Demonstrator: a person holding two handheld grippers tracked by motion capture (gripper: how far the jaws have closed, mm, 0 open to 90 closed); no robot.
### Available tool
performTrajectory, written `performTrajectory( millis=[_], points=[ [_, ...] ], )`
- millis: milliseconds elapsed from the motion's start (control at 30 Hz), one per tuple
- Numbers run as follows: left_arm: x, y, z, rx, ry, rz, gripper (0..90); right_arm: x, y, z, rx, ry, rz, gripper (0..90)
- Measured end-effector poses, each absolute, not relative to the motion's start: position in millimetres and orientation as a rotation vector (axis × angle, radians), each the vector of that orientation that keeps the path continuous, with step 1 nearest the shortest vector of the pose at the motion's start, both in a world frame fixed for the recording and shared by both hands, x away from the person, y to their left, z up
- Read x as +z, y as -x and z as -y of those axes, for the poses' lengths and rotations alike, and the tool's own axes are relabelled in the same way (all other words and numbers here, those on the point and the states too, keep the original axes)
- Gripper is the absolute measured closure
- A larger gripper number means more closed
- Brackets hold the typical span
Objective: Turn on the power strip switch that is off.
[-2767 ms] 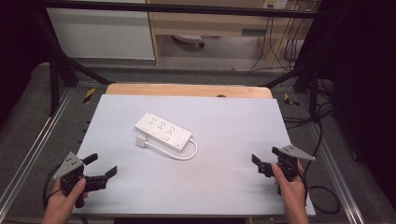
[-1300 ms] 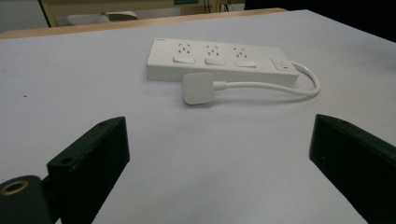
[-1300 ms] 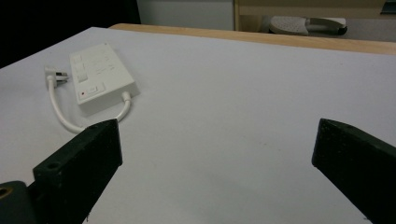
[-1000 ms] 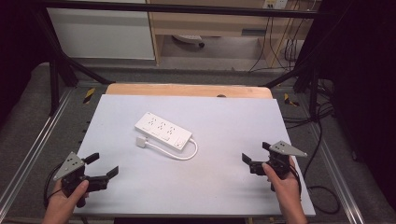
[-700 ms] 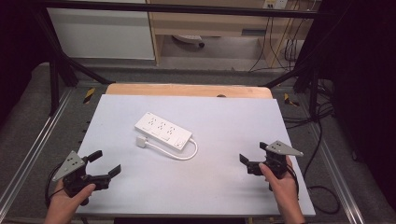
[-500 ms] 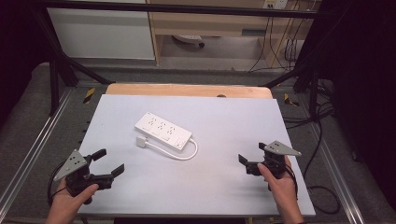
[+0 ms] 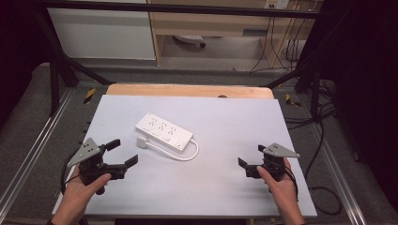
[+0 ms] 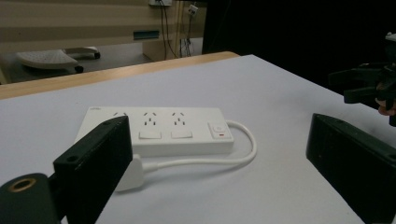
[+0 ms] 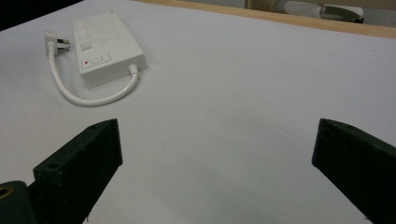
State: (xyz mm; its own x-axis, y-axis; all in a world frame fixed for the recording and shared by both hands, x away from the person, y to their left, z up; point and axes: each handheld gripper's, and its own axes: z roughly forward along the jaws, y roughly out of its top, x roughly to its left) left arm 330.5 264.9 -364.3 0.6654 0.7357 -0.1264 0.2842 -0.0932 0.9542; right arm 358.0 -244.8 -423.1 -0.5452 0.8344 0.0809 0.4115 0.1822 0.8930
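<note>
A white power strip point(image 7: 164, 131) lies near the middle of the white table, its short cable point(image 7: 176, 154) looping back to a white plug point(image 7: 142, 142) beside it. My left gripper point(image 7: 122, 153) is open at the front left, pointing toward the plug. The left gripper view shows the power strip point(image 8: 159, 129) and plug point(image 8: 132, 171) close ahead between wide jaws. My right gripper point(image 7: 251, 160) is open at the front right, well away from the strip. In the right gripper view the power strip point(image 9: 108, 48) lies far off at the upper left.
A bare wooden strip point(image 7: 187, 90) runs along the table's far edge. Metal rails point(image 7: 28, 159) flank the table on both sides. Cables point(image 7: 319, 140) hang off to the right, and a cabinet point(image 7: 101, 33) stands behind.
My left gripper has moved forward and right toward the plug. My right gripper has slid left and slightly toward the person. The power strip has not moved.
</note>
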Motion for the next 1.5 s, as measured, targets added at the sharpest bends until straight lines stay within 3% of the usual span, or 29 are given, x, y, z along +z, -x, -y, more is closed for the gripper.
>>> performTrajectory(
  millis=[1200,1500],
  points=[
    [-353,-387,-211,0.4,-1.772,-0.826,7.6,-427,-355,249,1.312,-1.175,-2.054,2.2],
    [-357,-399,-202,0.429,-1.776,-0.86,14.6,-427,-355,249,1.31,-1.179,-2.057,2.2]
  ],
)
